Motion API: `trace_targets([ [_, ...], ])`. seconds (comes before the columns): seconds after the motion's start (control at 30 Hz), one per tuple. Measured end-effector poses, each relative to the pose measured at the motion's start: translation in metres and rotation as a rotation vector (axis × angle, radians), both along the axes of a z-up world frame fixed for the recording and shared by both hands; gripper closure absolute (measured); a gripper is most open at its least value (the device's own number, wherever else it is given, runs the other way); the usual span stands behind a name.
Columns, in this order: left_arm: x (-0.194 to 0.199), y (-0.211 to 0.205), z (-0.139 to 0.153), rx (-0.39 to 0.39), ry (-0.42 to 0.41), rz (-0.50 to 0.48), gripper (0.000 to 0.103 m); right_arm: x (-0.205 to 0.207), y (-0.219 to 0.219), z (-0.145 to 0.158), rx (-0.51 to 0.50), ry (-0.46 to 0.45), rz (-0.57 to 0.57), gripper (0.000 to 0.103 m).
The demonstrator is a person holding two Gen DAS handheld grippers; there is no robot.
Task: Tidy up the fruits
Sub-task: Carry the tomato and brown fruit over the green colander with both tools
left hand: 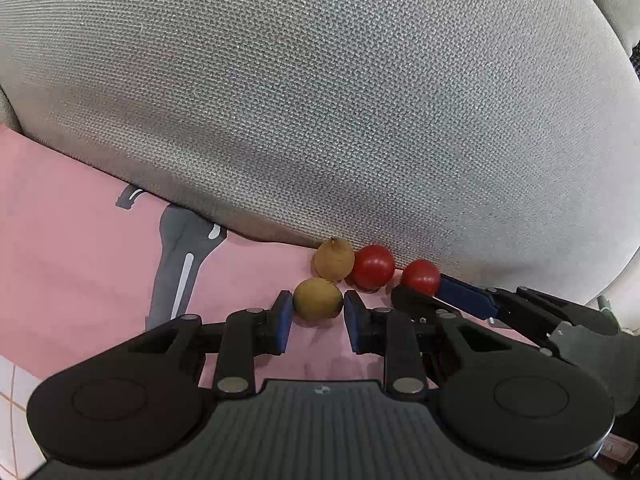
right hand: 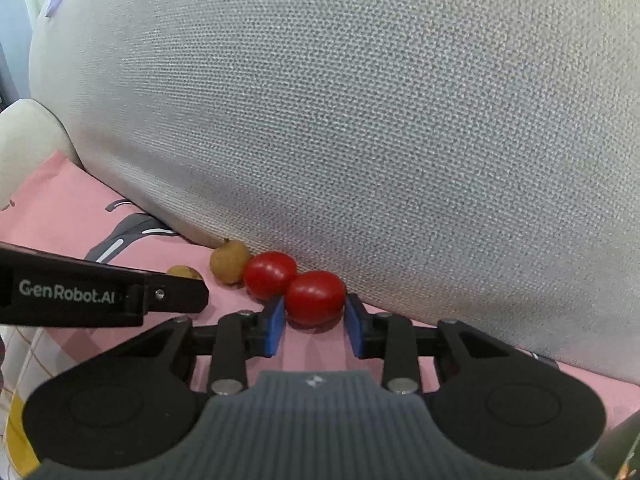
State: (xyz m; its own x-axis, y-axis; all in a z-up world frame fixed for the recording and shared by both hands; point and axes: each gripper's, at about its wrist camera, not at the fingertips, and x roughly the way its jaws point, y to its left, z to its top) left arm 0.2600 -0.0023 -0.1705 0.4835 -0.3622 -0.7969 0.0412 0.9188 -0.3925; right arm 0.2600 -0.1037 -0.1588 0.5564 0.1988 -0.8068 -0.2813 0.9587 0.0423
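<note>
Four small fruits lie in a row on a pink cloth (left hand: 80,240) against a grey cushion. My left gripper (left hand: 318,312) is open, its blue pads on either side of a yellow-brown fruit (left hand: 318,302). A second brown fruit (left hand: 334,260) and a red tomato (left hand: 374,267) lie just behind. My right gripper (right hand: 315,312) is open around a second red tomato (right hand: 315,296), also in the left wrist view (left hand: 420,277). The first tomato (right hand: 270,274) touches it on the left. The brown fruits (right hand: 230,262) lie further left.
The big grey woven cushion (left hand: 320,100) rises right behind the fruits and fills most of both views. The pink cloth has a grey printed pattern (left hand: 180,248). A tiled white surface (left hand: 12,400) shows at the lower left.
</note>
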Motion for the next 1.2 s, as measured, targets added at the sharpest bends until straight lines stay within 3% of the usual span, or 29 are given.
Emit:
trace_targets([
  [0.27, -0.021, 0.001, 0.033, -0.007, -0.038, -0.022, 0.073, -0.026, -0.002, 0.025, -0.024, -0.041, 0.043, 0.074],
  [0.63, -0.063, -0.031, 0.085, -0.021, -0.096, -0.107, 0.073, -0.085, -0.024, 0.077, -0.038, -0.114, 0.066, 0.074],
  [0.87, -0.089, -0.063, 0.102, -0.017, -0.106, -0.171, 0.073, -0.118, -0.041, 0.095, -0.08, -0.146, 0.074, 0.074],
  [1.2, -0.124, -0.116, 0.119, 0.015, -0.125, -0.297, 0.073, -0.163, -0.1, 0.118, -0.118, -0.178, 0.008, 0.074],
])
